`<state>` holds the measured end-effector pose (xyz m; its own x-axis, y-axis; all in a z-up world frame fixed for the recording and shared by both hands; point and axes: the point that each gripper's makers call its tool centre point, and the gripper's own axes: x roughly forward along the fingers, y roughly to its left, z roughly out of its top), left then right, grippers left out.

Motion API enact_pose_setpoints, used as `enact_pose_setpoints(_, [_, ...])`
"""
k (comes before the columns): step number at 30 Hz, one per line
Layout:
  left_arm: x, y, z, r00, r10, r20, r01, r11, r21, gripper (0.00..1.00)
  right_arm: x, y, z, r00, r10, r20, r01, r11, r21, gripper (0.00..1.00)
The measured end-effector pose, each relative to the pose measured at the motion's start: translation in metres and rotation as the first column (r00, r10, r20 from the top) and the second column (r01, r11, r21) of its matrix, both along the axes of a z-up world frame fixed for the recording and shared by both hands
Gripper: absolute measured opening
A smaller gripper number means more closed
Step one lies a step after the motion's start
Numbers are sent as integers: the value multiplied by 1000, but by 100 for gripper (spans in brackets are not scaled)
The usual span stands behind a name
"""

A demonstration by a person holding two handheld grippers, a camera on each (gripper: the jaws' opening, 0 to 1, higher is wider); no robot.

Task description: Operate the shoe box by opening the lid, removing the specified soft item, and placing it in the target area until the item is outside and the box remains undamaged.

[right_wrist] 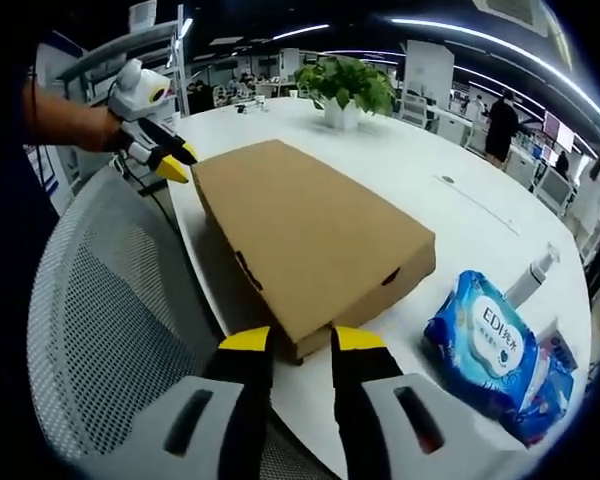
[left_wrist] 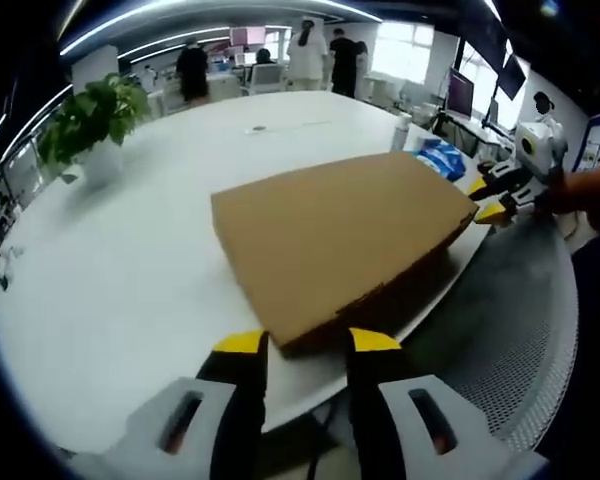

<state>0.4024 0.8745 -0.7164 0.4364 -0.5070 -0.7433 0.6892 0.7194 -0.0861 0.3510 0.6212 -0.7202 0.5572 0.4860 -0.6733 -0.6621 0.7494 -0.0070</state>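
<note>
The closed shoe box [right_wrist: 305, 235] is flanked by both parted tools [left_wrist: 306, 342] [right_wrist: 300, 340]; wipes pack [right_wrist: 490, 345] at 4 o'clock, plant [right_wrist: 346, 85] at 12

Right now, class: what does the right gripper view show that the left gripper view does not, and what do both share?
Right gripper view: a white pump bottle behind the blue wipes pack, and the left gripper at the box's far corner.
Left gripper view: the right gripper at the box's far corner, and people standing in the background.
Both: the closed cardboard shoe box, the white table, the potted plant and the mesh chair.
</note>
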Motion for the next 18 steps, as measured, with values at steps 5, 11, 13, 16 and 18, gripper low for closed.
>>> enact_pose_setpoints(5, [2, -4, 0, 1000, -2, -4, 2, 1000, 4, 30, 4, -3, 0, 1000, -12, 4, 12, 1000, -4, 20])
enact_pose_setpoints(11, [10, -10, -1, 1000, -5, -7, 5, 1000, 0, 30, 13, -10, 1, 1000, -27, 5, 27, 1000, -6, 20])
enact_pose_setpoints(13, [14, -12, -1, 1000, -6, -8, 6, 1000, -3, 30, 16, -12, 1, 1000, -28, 8, 29, 1000, -8, 20])
enact_pose_setpoints(16, [20, -14, -2, 1000, -9, -8, 9, 1000, -2, 30, 24, -15, 2, 999, -35, 9, 35, 999, -7, 20])
enact_pose_setpoints(18, [25, -16, -2, 1000, -15, -5, 15, 1000, 1, 29, 30, -18, 2, 999, -41, 11, 41, 999, -7, 20])
